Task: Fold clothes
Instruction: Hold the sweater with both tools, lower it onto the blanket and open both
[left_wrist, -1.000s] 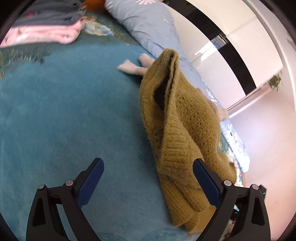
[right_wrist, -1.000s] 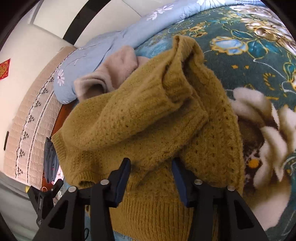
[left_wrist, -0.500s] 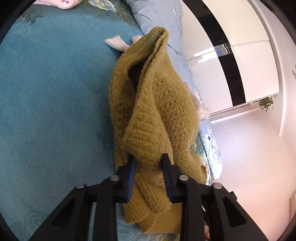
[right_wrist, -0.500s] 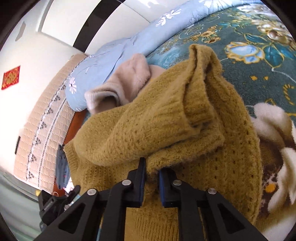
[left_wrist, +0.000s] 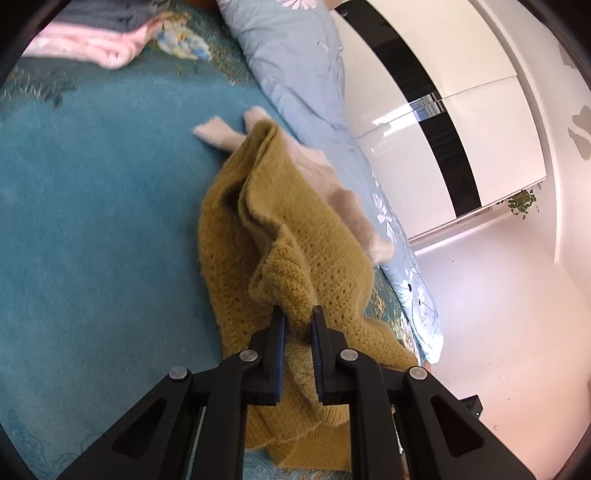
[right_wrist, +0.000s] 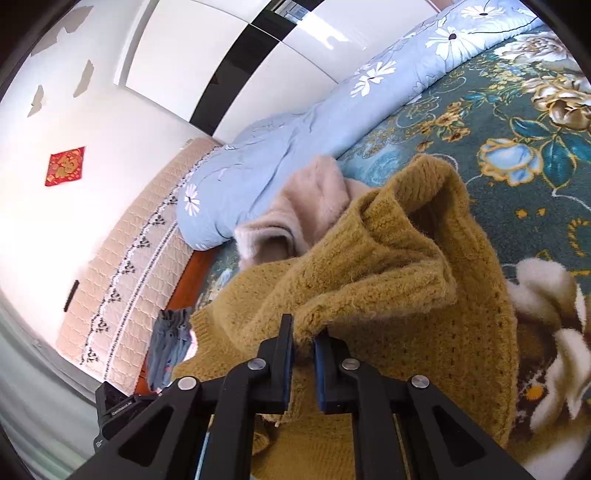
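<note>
A mustard-yellow knitted sweater hangs bunched above the teal bedspread. My left gripper is shut on a fold of its knit near the lower edge. My right gripper is shut on another fold of the same sweater, below a rolled cuff or collar opening. A pale pink fluffy garment lies behind the sweater on the bed; it also shows in the left wrist view.
A light-blue floral quilt runs along the bed's far side. A stack of folded pink and grey clothes sits at the far corner. White wardrobe doors stand beyond. The other gripper's body shows low left.
Both grippers went from open to shut on the sweater. The sweater has been lifted off the bed and hangs between them.
</note>
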